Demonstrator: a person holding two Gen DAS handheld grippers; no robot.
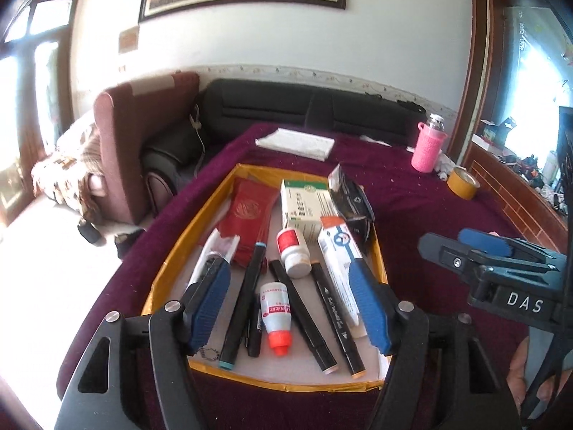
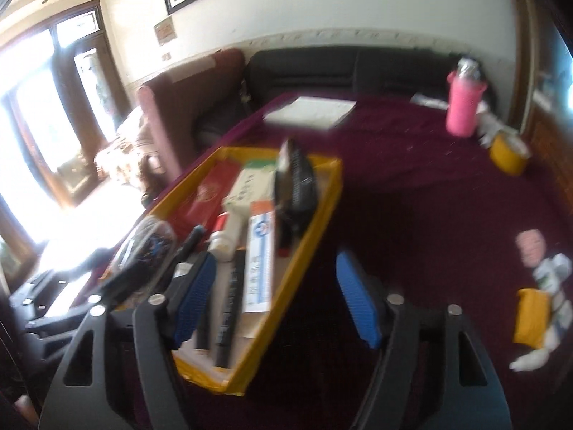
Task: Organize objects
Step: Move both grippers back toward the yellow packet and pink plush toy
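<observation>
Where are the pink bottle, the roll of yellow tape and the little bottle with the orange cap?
pink bottle (image 1: 427,150), left wrist view, its knitted sleeve.
yellow tape roll (image 1: 462,183), left wrist view, outer side.
orange-capped bottle (image 1: 275,309), left wrist view, white label.

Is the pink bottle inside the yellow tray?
No, the pink bottle stands on the maroon cloth beyond the tray, near the tape roll.

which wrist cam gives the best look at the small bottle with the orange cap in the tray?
Left wrist. The orange-capped bottle lies sharp and unobstructed among the markers in the yellow tray, label facing up. The right wrist view is motion-blurred, and its own claw fingers cover that part of the tray; the bottle can't be made out there.
</observation>
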